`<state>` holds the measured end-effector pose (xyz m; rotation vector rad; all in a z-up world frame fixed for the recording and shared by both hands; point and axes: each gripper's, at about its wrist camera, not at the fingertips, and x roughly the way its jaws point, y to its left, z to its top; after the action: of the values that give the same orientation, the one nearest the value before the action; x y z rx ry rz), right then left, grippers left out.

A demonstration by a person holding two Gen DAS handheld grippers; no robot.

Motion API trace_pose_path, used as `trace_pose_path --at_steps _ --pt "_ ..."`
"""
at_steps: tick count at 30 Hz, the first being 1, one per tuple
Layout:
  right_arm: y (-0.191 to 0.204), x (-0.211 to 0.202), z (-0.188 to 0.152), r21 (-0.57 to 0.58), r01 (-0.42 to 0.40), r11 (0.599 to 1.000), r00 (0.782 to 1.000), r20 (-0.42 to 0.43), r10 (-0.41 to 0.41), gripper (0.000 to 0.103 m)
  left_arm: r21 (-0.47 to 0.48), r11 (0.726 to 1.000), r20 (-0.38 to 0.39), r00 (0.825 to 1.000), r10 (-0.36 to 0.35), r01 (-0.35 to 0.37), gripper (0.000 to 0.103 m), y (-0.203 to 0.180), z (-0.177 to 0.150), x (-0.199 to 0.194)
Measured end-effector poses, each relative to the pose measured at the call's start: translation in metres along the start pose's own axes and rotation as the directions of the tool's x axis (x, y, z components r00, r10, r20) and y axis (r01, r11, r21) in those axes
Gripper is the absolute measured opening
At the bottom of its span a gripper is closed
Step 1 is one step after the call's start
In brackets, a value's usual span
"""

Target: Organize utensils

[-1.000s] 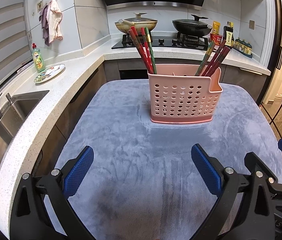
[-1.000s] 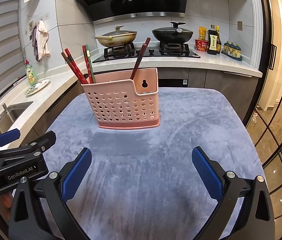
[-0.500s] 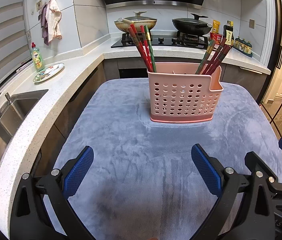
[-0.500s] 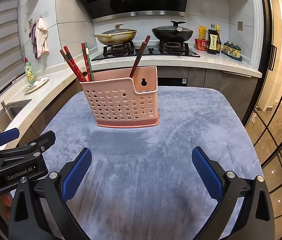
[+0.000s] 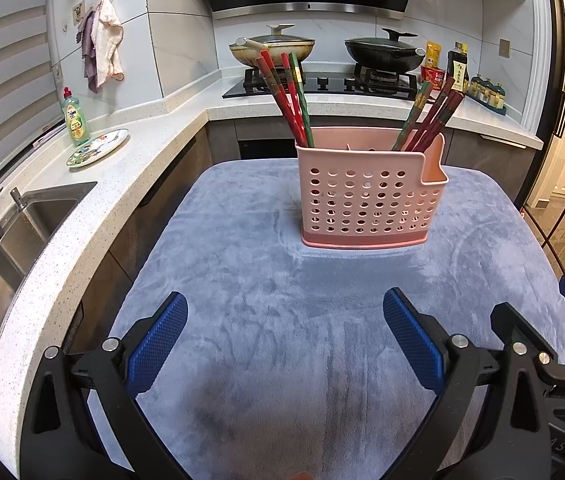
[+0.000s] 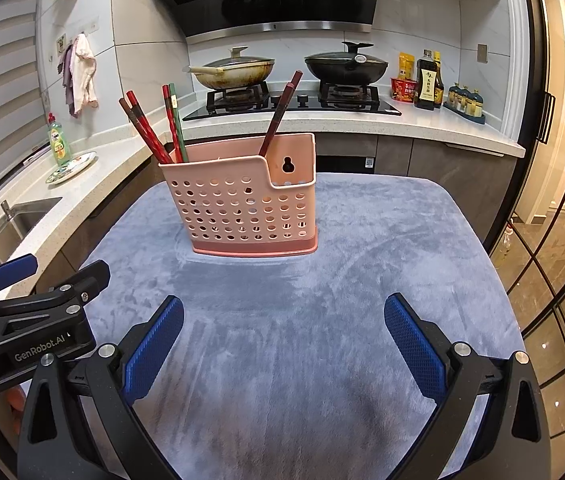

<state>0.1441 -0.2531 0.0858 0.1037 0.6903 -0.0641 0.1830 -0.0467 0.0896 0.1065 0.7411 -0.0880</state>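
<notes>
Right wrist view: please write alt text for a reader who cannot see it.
A pink holder stands on a grey mat, chopsticks leaning out at its left end and more near its right. In the foreground the right gripper is open and empty, and the left gripper shows at the left edge. A stove with two pans sits behind.

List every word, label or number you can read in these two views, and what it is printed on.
"GenRobot.AI": on the left gripper, seen from the right wrist view.
Dish soap bottle label: too blurred to read.
Dark sauce bottle label: characters too small to read.
Red tub print: unreadable.
</notes>
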Motion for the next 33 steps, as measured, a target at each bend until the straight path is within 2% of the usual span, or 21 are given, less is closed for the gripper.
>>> trace_pose_path --at_steps 33 --pt "-0.0033 0.0038 0.0027 -0.002 0.004 1.0 1.0 -0.004 -0.004 0.097 0.004 1.0 -0.007 1.0 -0.006 0.006 0.094 -0.0013 0.0043 0.0071"
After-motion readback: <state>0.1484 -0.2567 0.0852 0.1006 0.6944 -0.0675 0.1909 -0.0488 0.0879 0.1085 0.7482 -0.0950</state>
